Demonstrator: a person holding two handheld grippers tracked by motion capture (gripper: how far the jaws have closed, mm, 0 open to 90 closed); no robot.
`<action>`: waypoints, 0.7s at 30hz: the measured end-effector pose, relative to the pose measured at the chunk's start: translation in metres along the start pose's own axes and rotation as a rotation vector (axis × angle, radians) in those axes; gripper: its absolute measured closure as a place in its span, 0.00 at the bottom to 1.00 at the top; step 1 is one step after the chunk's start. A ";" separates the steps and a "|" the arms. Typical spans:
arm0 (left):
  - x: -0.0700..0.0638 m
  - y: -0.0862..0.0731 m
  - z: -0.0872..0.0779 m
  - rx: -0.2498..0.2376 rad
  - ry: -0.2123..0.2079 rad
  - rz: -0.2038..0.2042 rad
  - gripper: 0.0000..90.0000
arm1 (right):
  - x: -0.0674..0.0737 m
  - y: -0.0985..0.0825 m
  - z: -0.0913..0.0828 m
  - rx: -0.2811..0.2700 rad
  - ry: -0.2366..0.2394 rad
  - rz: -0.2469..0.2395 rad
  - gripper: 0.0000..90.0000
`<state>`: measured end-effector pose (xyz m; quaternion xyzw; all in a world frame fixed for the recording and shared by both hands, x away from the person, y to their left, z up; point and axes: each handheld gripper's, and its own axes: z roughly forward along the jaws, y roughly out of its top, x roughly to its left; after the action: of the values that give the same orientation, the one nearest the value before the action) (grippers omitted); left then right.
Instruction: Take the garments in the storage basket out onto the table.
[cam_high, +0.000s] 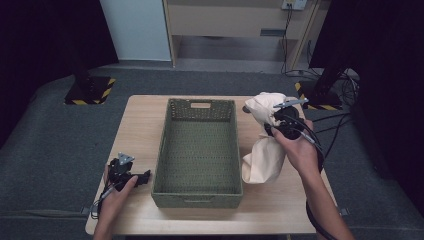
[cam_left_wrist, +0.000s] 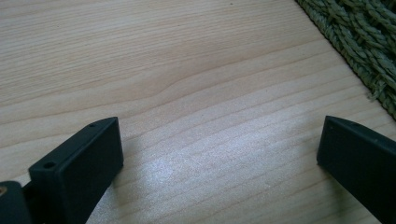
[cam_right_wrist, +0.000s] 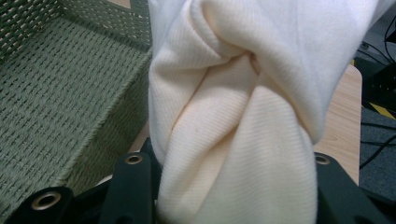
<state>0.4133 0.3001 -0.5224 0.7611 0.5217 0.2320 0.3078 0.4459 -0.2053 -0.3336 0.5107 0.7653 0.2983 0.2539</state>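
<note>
A lab or recording studio is suggested: black curtains (cam_high: 30, 35), hazard-striped stand bases (cam_high: 90, 91), trailing cables (cam_high: 345, 85) and grey carpet (cam_high: 45, 130) are seen around the surface (cam_high: 140, 125).

The table (cam_left_wrist: 187, 93) is light wood, smooth, with wavy grain lines and a soft shine. The basket (cam_high: 198, 150) is woven from thick green cord and looks rough and bumpy. The cloth (cam_right_wrist: 243, 130) is cream, soft, with tiny ribs in the knit. The right gripper (cam_right_wrist: 229, 186) has matt black plastic jaws with small shiny metal rings. The left gripper (cam_left_wrist: 219, 163) is matt black too.
</note>
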 end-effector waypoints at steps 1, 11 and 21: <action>0.000 0.000 0.000 0.000 0.000 0.000 0.00 | 0.000 0.000 0.000 0.002 -0.002 0.001 0.62; 0.000 0.000 0.000 0.000 0.000 0.000 0.00 | -0.008 -0.007 0.003 0.013 -0.013 0.013 0.62; 0.000 0.000 0.000 0.000 0.000 0.000 0.00 | -0.014 -0.010 0.003 0.018 -0.020 0.021 0.62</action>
<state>0.4133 0.3001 -0.5224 0.7610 0.5218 0.2320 0.3078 0.4469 -0.2209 -0.3419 0.5240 0.7600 0.2890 0.2537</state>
